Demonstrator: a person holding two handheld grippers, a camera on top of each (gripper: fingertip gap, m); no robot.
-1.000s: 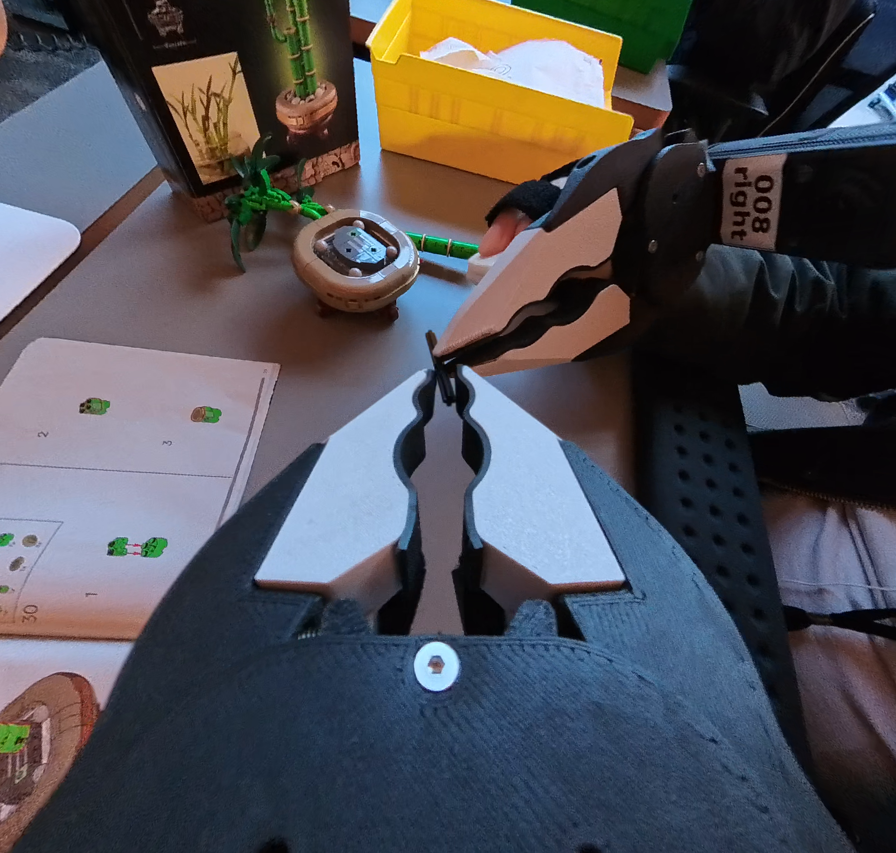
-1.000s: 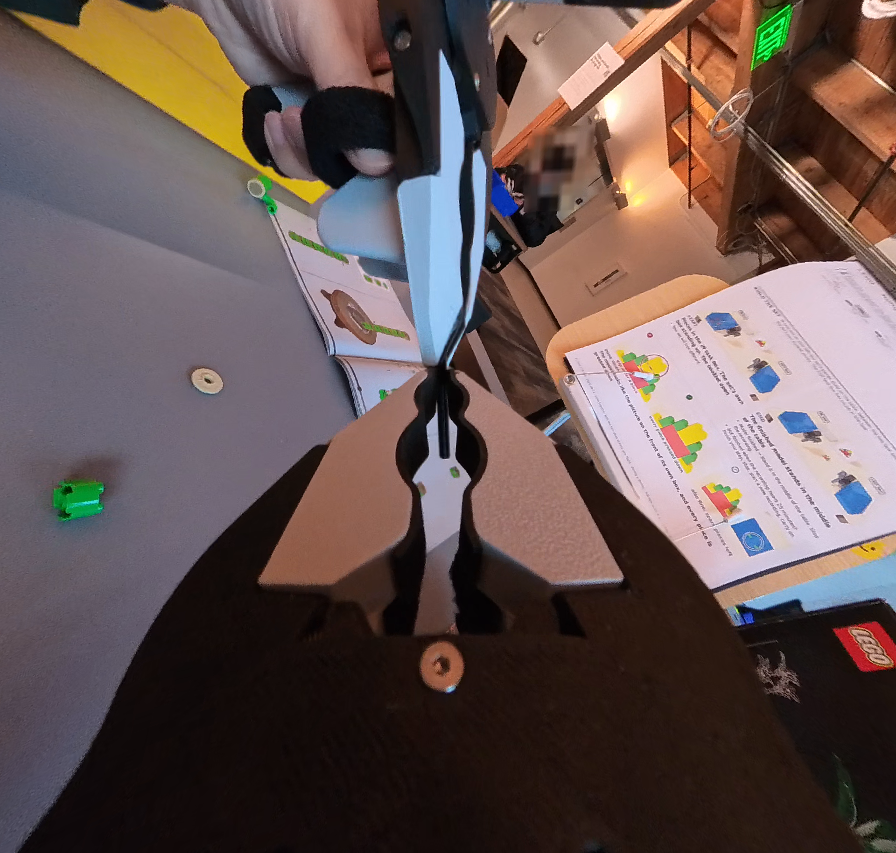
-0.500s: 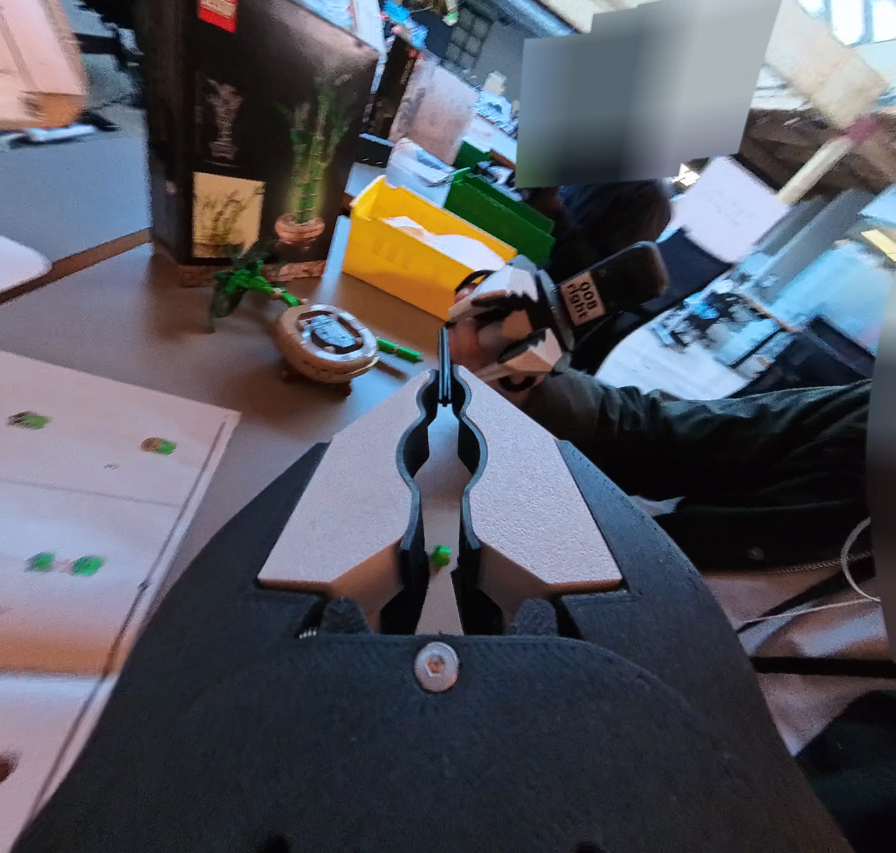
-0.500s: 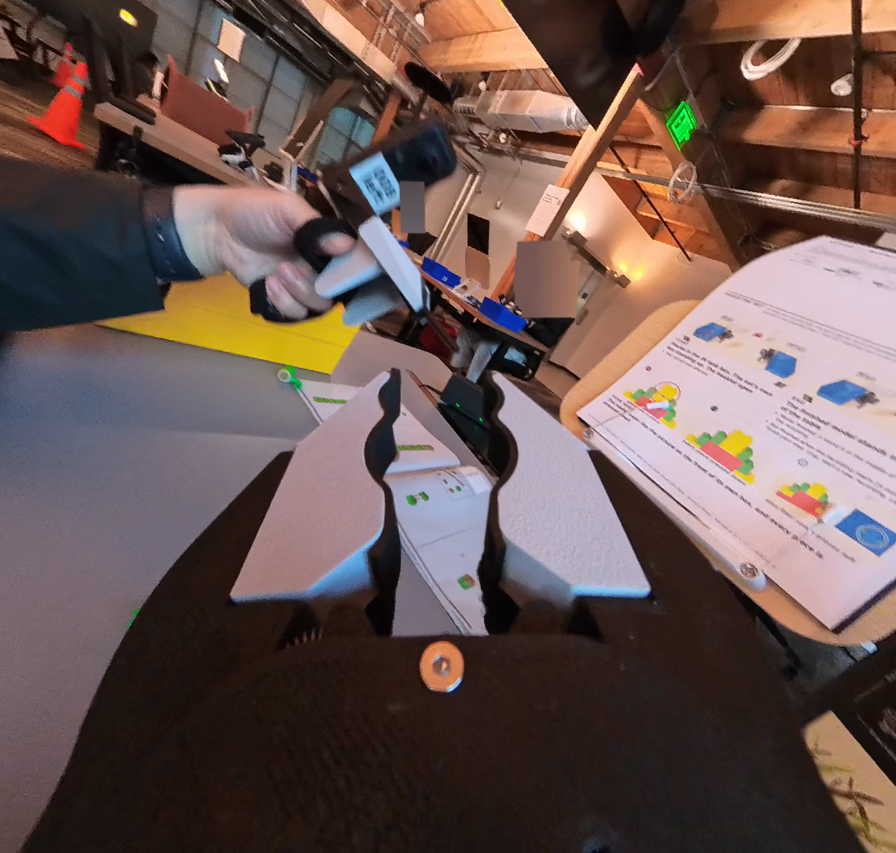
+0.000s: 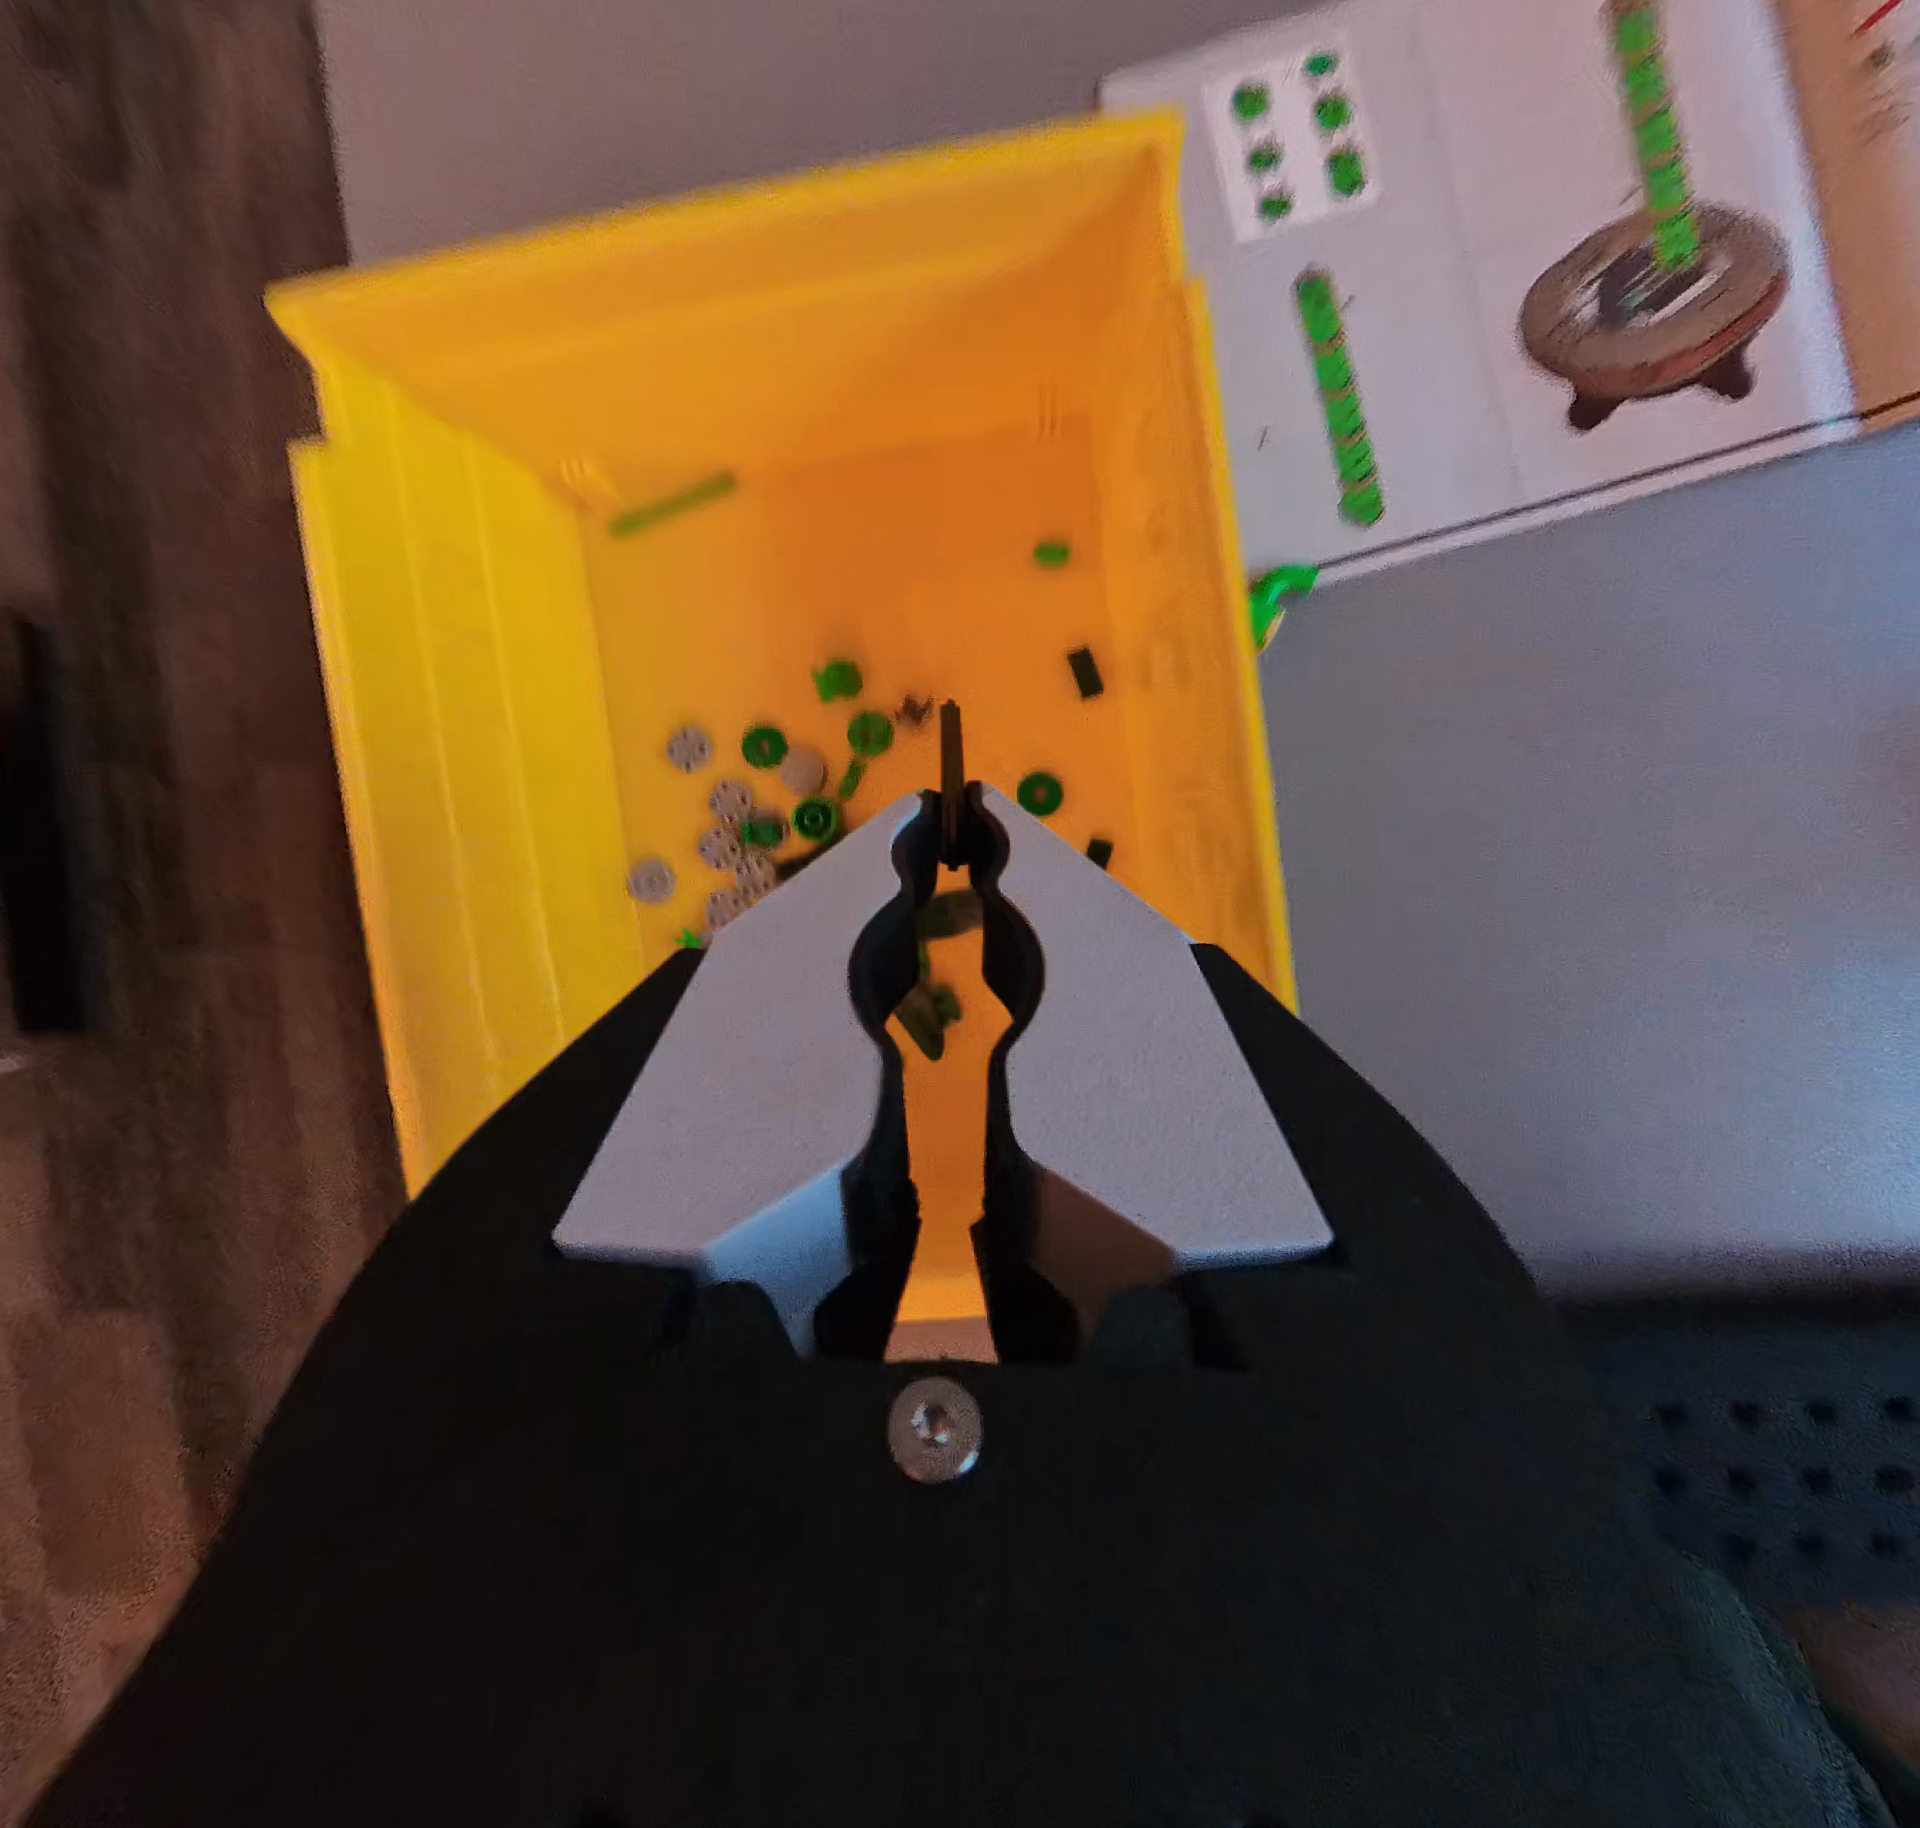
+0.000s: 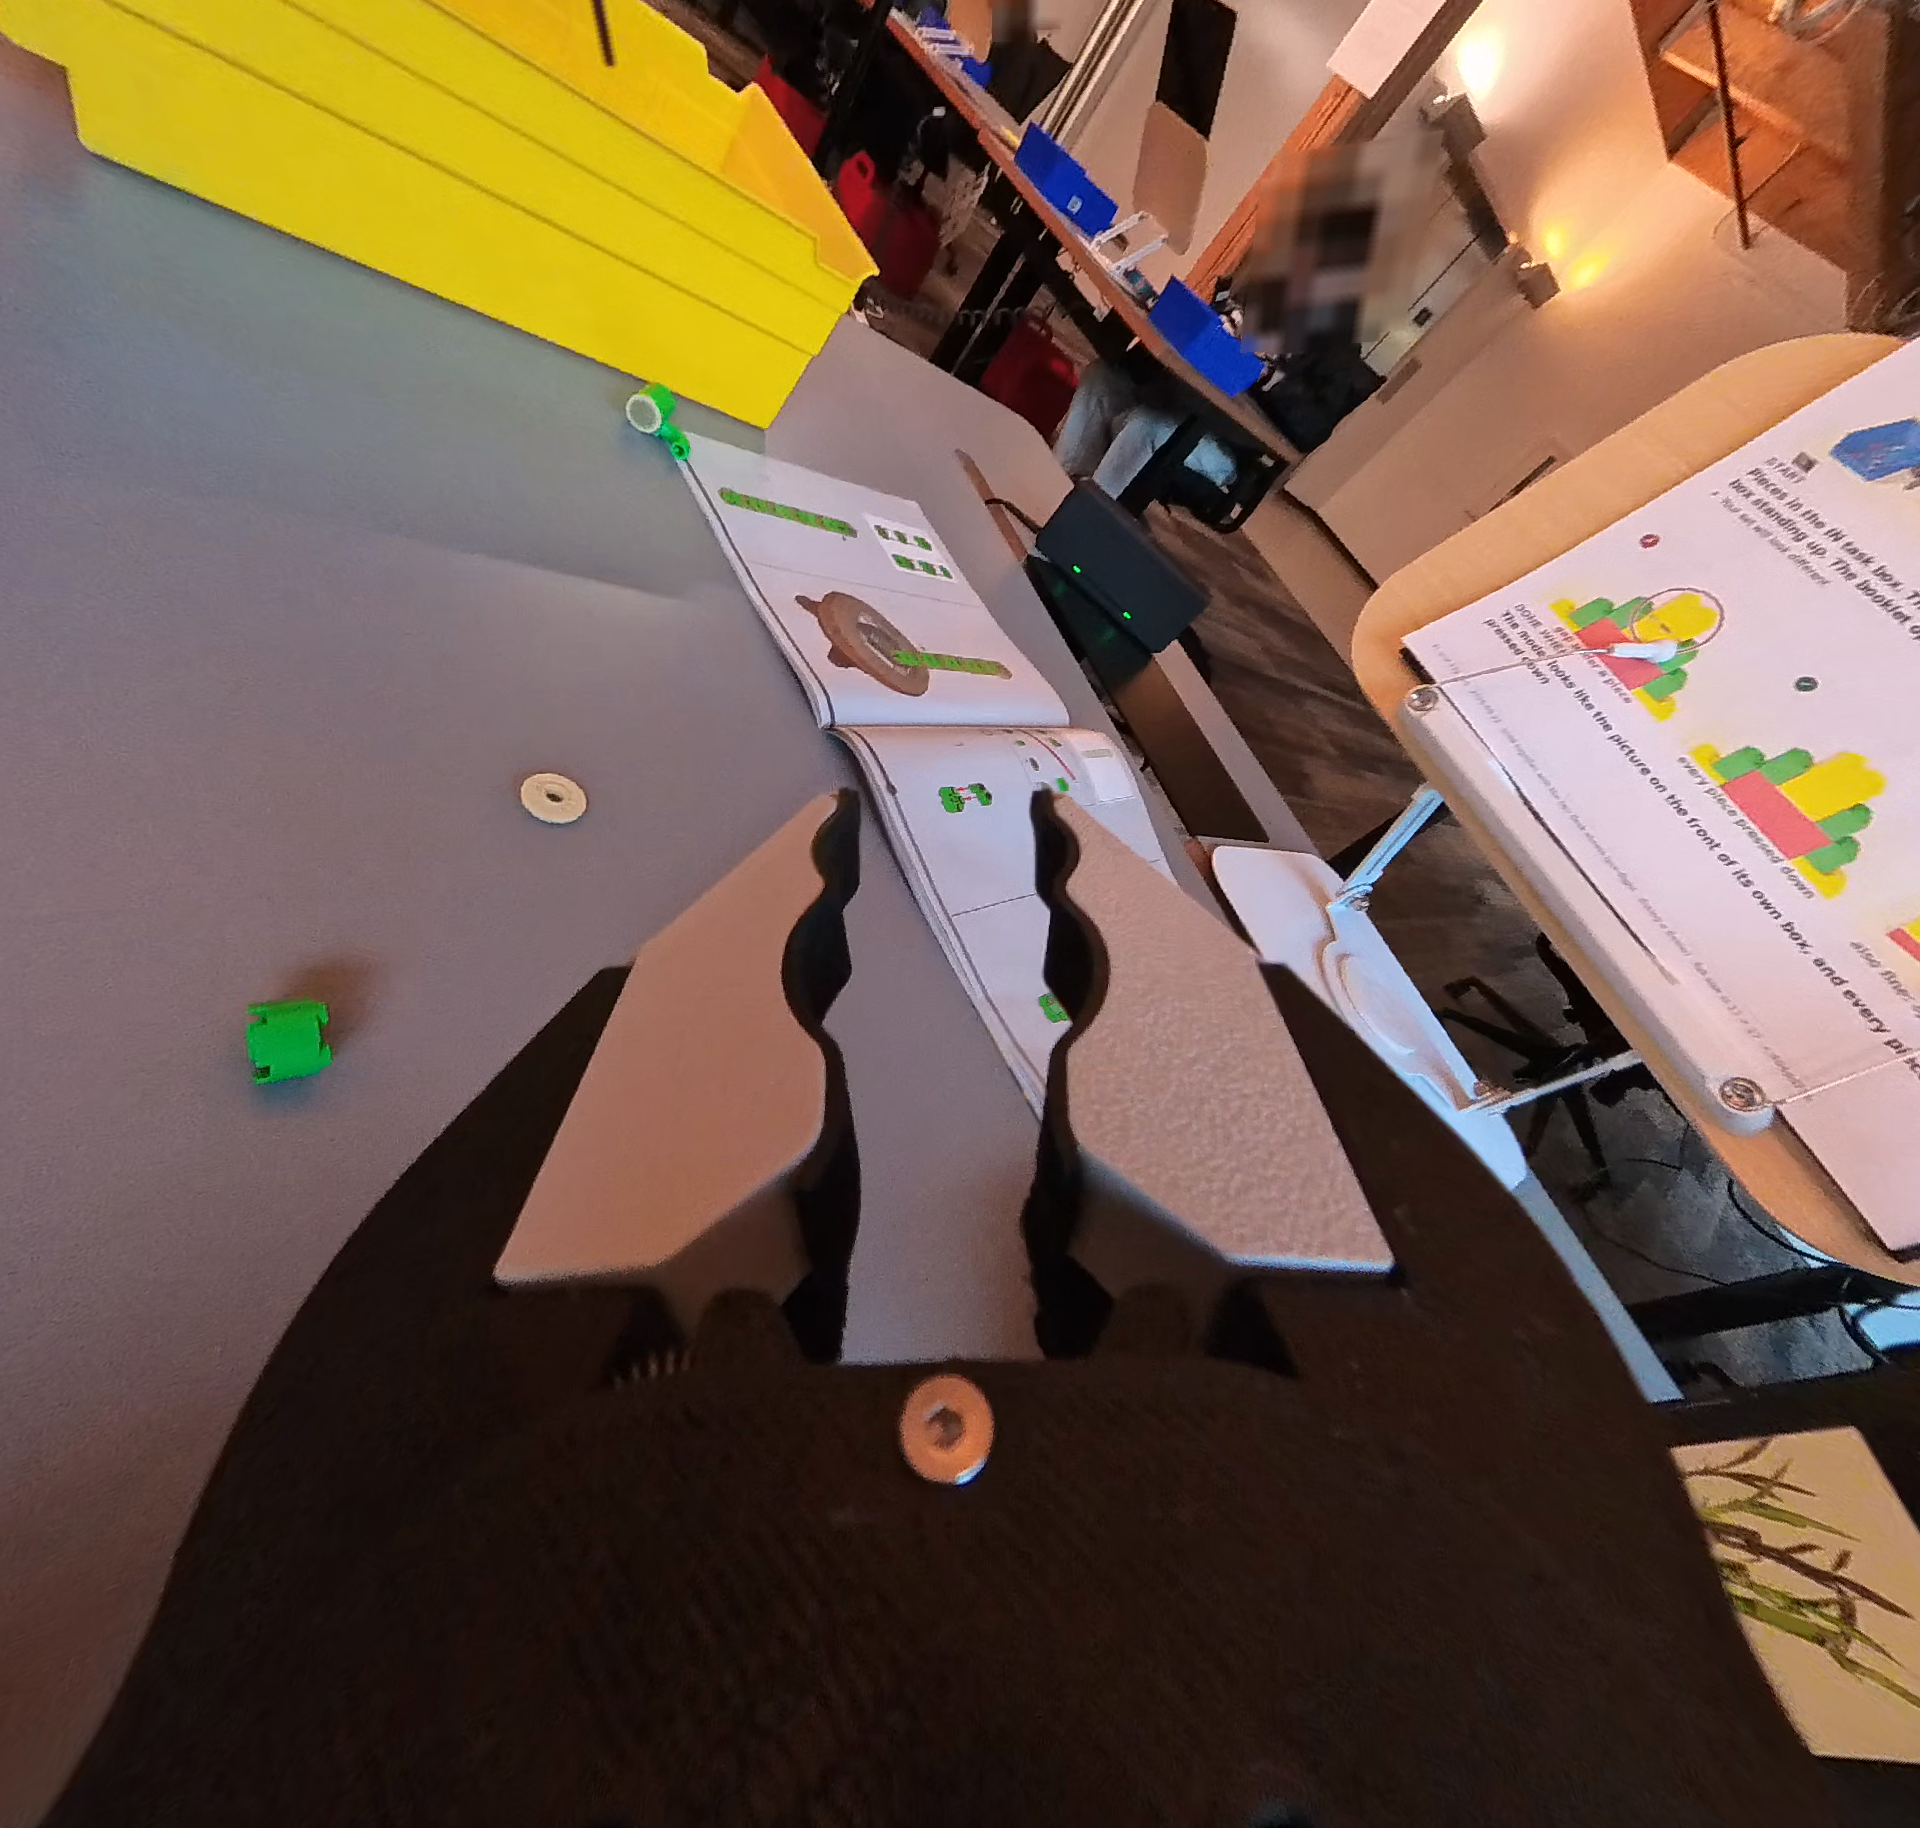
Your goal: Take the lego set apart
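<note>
Looking down the left wrist view, the left gripper pinches a thin black rod at its fingertips, the rod poking out past them above the open yellow bin. Loose green and grey lego pieces lie on the bin floor below; an instruction booklet lies just beside its right wall.

The right wrist view shows the right gripper spread and empty over the grey table. A green brick sits off to its left, a pale round piece farther ahead, both with bare tabletop around them.

We see 2 grippers, left gripper and right gripper: black textured bodies, grey wavy-edged fingers, 1 silver screw each.
</note>
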